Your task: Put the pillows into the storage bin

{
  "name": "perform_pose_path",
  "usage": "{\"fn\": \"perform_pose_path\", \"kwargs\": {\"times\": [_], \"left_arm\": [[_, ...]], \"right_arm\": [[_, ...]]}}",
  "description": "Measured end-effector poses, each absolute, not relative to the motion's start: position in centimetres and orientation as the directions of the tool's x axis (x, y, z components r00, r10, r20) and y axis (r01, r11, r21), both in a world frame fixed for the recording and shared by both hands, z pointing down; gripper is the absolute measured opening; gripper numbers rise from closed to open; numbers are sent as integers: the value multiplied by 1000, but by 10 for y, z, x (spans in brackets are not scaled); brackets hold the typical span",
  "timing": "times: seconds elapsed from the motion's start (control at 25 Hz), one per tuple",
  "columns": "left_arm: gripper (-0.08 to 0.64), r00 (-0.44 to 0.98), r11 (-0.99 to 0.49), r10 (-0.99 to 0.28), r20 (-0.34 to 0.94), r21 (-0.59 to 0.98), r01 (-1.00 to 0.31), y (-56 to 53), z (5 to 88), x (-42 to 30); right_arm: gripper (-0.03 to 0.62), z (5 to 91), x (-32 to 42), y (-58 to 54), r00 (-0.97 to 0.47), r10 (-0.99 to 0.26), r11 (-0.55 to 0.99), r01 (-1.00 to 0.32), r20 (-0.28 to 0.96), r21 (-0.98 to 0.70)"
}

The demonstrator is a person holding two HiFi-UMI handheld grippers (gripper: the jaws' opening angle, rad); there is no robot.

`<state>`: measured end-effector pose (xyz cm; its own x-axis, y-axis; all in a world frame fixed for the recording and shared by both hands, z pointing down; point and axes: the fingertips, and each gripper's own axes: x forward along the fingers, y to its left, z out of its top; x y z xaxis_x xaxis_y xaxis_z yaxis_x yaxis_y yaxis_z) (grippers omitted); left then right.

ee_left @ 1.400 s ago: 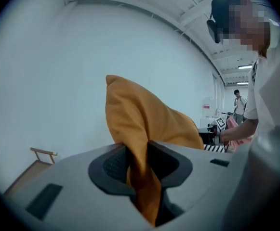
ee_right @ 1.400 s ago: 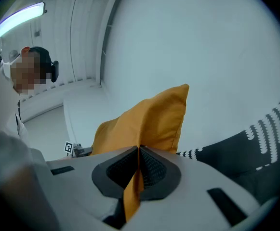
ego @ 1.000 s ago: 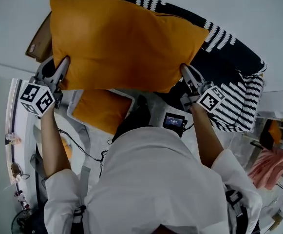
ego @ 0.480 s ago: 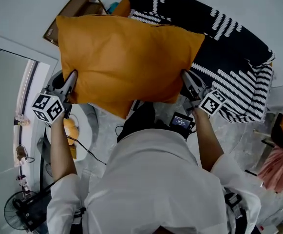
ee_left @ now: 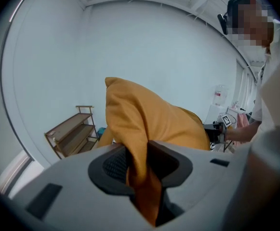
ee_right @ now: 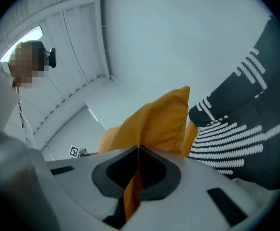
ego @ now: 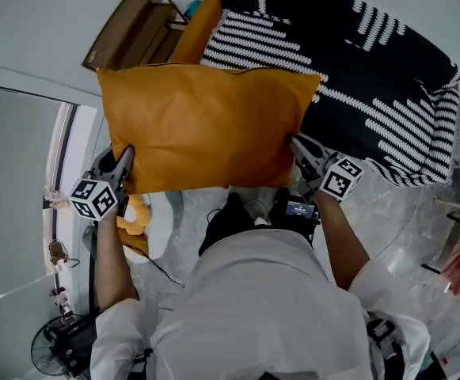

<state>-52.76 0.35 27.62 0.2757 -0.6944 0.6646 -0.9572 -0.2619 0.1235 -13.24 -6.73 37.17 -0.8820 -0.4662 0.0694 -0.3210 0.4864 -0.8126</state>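
Head view shows a big black blanket [ego: 364, 62] with white stripes at the top. In front of it, a big orange pillow [ego: 206, 125] is held up in the air, spread wide, above the floor. A brown wooden shelf [ego: 127, 28] stands by the wall. The left gripper [ego: 125, 158] has its jaws pinching the pillow's bottom left corner. The right gripper [ego: 298, 144] has its jaws squeezed tight on the bottom right corner.

Orange pillow [ego: 195, 28] against striped sofa [ego: 372, 77]
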Motion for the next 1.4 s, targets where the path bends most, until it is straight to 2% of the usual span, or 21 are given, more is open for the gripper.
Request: {"fn": "perform_pose_path", "kwargs": {"times": [0.16,0.32,0.76,1.08,1.4], "left_arm": [[118,287,-243,-651,703,165,-956,12,321,-564],[118,317,-224,-588,745,226,-948,27,382,-631],[118,432,-195,-385,815,386,-902,47,588,-759],[118,471,-155,-275,838,445,-882,68,712,-793],[121,472,-162,-226,852,445,-881,47,788,-805]], "right_arm": [[32,412,-165,-52,-893,-436,452,-328,115,-830],[31,450,-226,-24,-885,-423,381,-371,197,-847],[31,582,-345,52,-788,-462,128,-514,408,-848],[31,675,-379,81,-740,-476,3,-541,475,-841],[32,746,-392,76,-696,-501,-59,-565,514,-823]]}}
